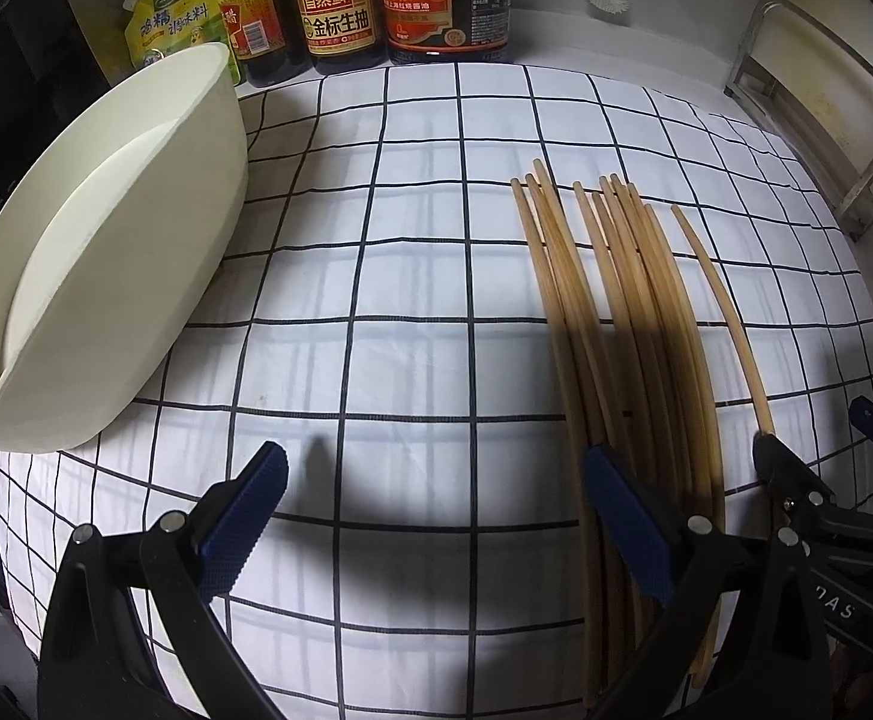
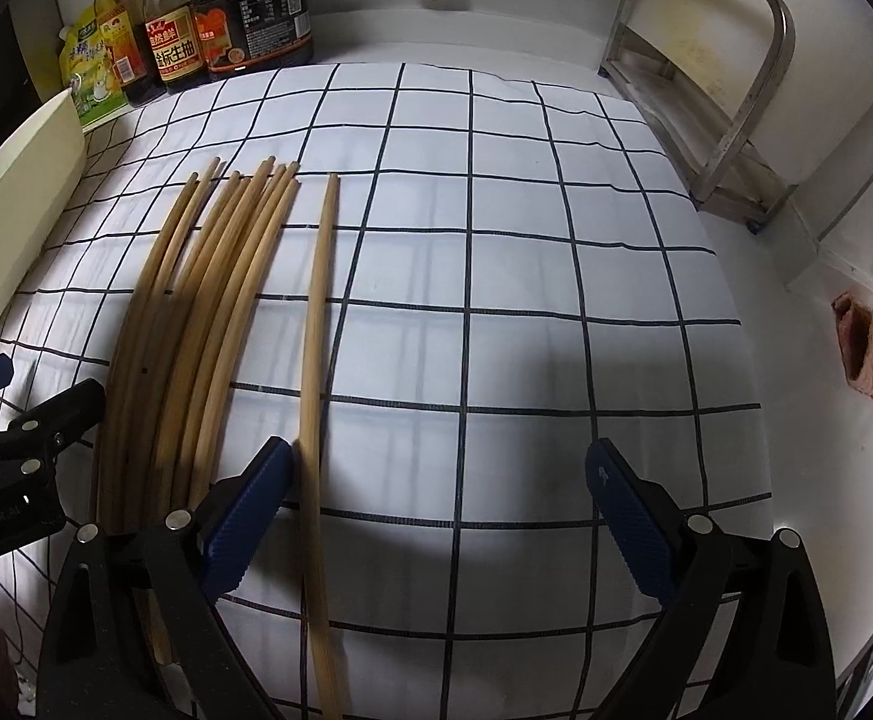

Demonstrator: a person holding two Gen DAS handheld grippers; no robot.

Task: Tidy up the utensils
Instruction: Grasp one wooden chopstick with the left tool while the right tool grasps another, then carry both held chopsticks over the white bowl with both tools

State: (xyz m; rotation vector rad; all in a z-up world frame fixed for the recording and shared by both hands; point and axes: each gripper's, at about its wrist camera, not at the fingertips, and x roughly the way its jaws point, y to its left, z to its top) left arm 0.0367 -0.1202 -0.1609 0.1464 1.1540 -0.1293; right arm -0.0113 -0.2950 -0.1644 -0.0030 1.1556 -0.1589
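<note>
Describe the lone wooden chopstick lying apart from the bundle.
The lone pale wooden chopstick is a slim round stick lying flat on the white black-checked cloth, right of the bundled wooden chopsticks and separate from them. It runs lengthwise away from the camera. Its near part passes beside the open right gripper's left blue pad; contact is unclear.

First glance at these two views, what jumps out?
A fan of wooden chopsticks lies on the checked cloth, with one stray chopstick apart on its right. Both tongs hover open at the near ends: the left tongs beside the bundle, the right tongs over the stray one. A white bowl sits far left.
</note>
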